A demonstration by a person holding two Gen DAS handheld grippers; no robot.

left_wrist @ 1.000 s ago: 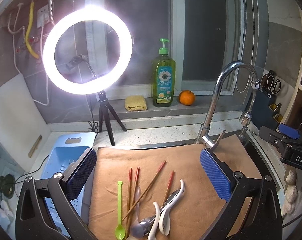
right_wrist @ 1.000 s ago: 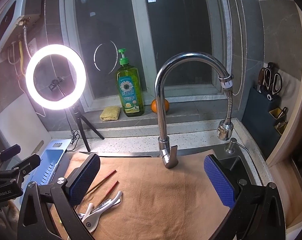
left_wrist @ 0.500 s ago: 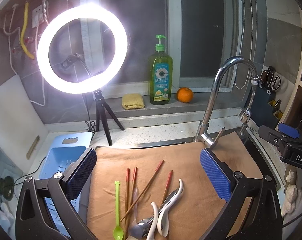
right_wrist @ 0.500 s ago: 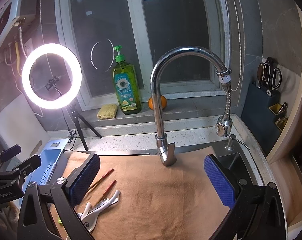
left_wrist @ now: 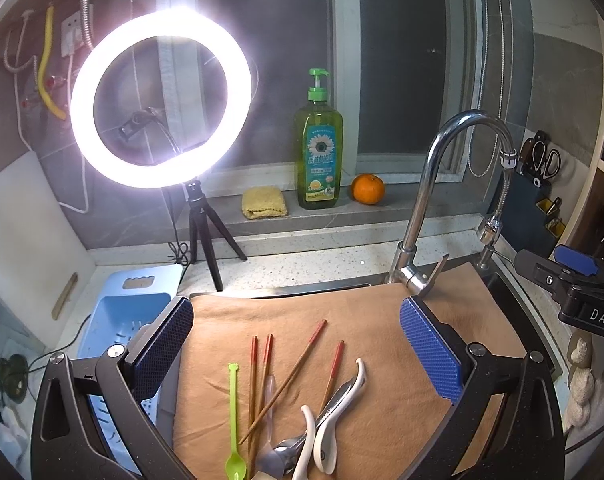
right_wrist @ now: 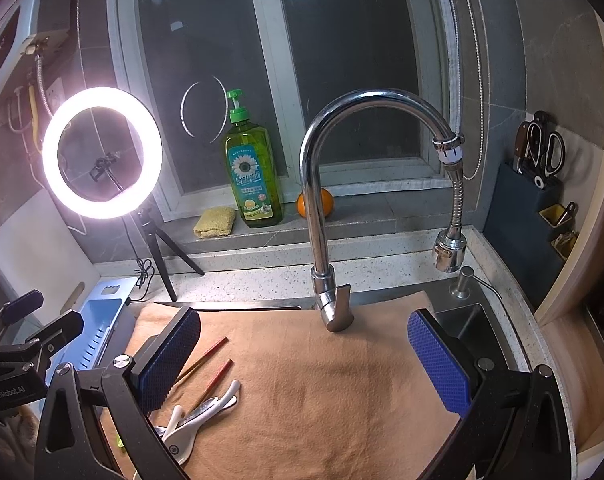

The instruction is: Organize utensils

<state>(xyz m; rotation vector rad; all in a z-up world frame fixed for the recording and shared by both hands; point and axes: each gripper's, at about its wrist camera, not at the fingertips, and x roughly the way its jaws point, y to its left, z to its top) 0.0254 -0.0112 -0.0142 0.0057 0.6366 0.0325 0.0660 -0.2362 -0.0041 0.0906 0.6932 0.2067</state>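
Both grippers have drifted slightly — left gripper (left_wrist: 295, 348) above the chopsticks (left_wrist: 285, 376), right gripper (right_wrist: 304, 360) beside — jaws released

Ring light (left_wrist: 161, 98), soap bottle (left_wrist: 318, 156), orange (left_wrist: 367, 189)

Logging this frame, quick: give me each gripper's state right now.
Left gripper: open, holding nothing, above the utensils.
Right gripper: open, holding nothing, over the tan cloth.
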